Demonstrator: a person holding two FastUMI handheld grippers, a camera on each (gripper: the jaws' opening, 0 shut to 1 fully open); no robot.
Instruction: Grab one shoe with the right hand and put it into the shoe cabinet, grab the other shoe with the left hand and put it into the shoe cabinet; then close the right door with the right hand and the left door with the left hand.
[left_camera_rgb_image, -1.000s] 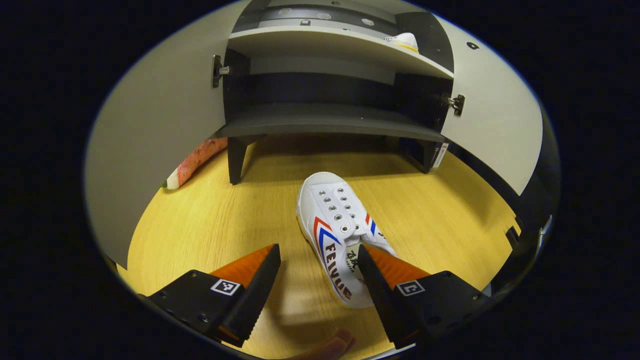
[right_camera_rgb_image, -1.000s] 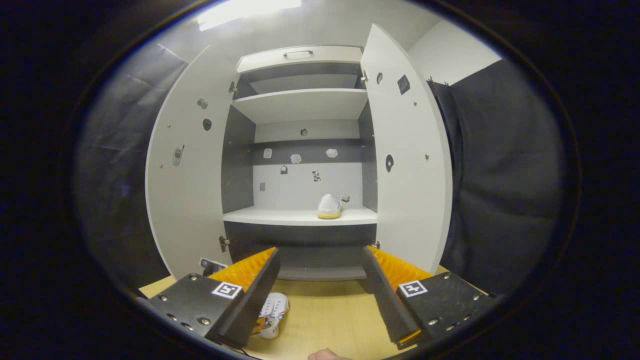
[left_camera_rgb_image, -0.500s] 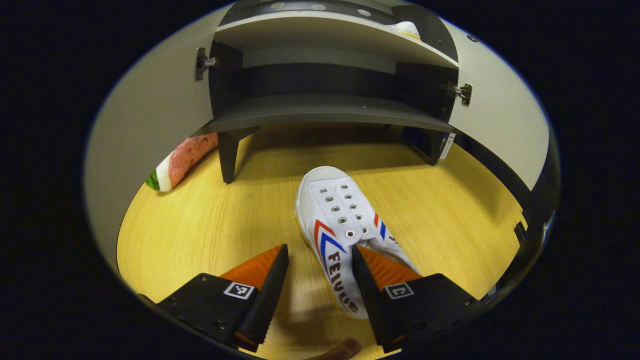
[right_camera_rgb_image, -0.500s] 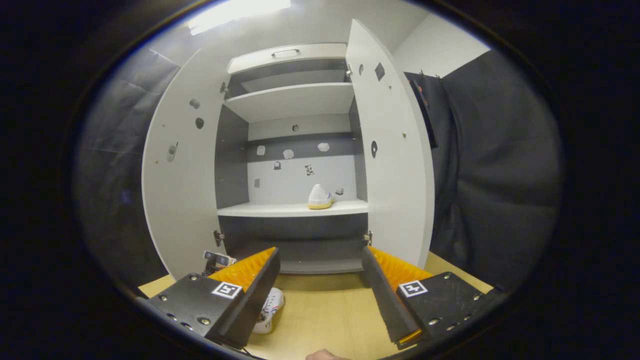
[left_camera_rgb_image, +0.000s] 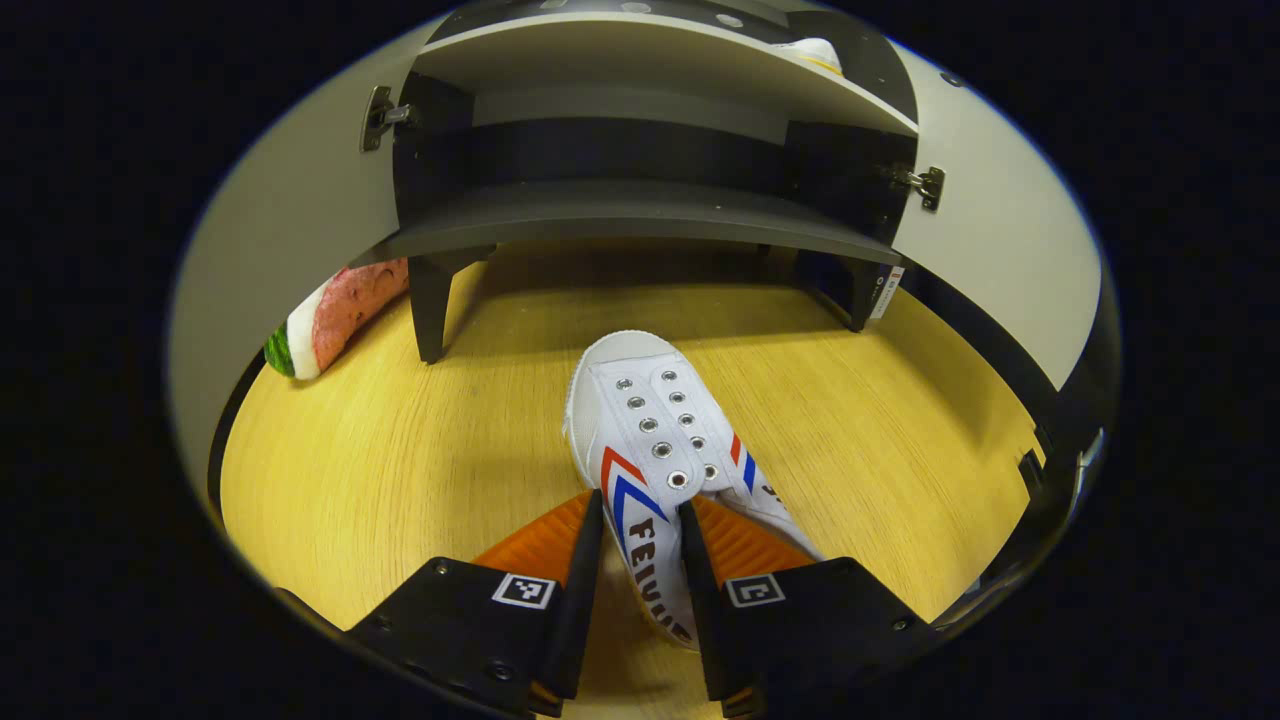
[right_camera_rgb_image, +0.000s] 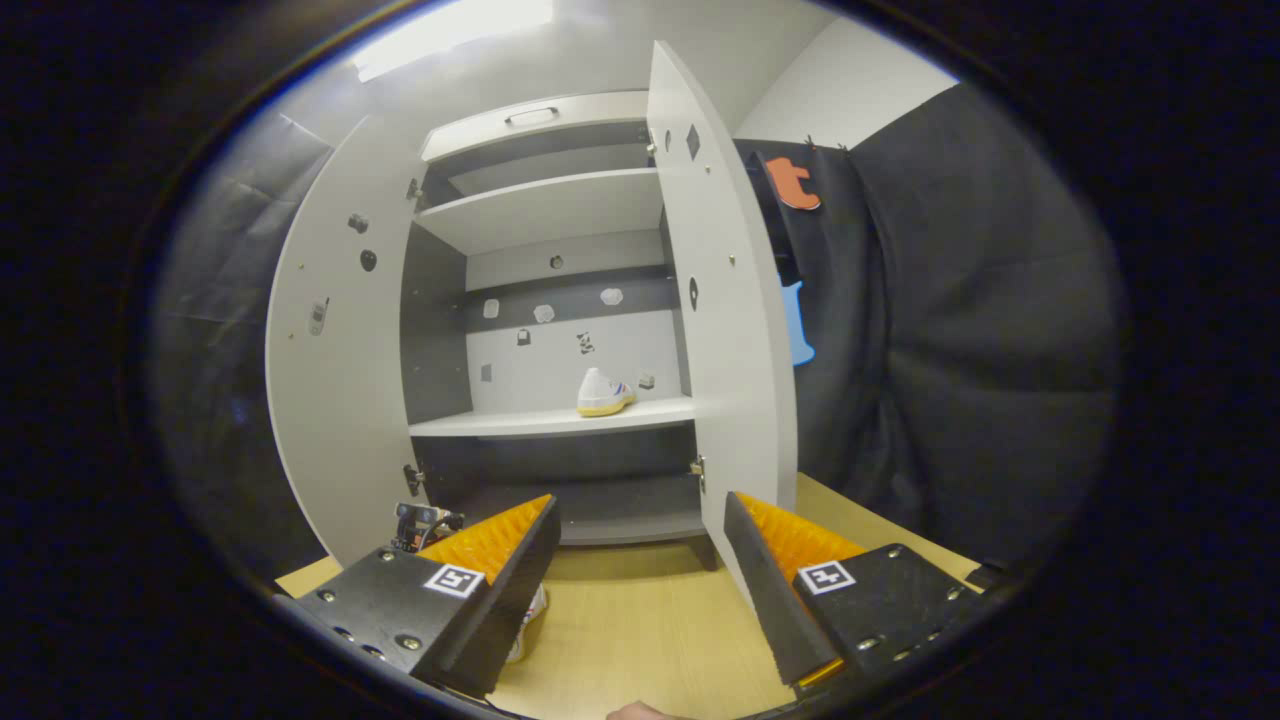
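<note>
Open floor (left_camera_rgb_image: 400, 470) before the shoe cabinet (left_camera_rgb_image: 640, 215), both doors (right_camera_rgb_image: 725, 330) wide; shelf (right_camera_rgb_image: 540, 422) mostly bare beside one shoe (right_camera_rgb_image: 603, 392).

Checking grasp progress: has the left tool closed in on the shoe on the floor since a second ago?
Yes. The left tool narrowed around the shoe on the floor.

A staged recording booth is shown rather than a lived-in home. The space is hung with wrinkled black cloth (right_camera_rgb_image: 960, 330) as walling, with a plain white wall (right_camera_rgb_image: 850, 95) seen above it and a ceiling light panel (right_camera_rgb_image: 450, 25) overhead. A pale shoe cabinet (right_camera_rgb_image: 540, 330) with both doors swung open is stood on a light wood-grain floor (left_camera_rgb_image: 400, 450). A watermelon-slice toy (left_camera_rgb_image: 335, 315) is left beside the cabinet's leg, as a prop would be.
</note>
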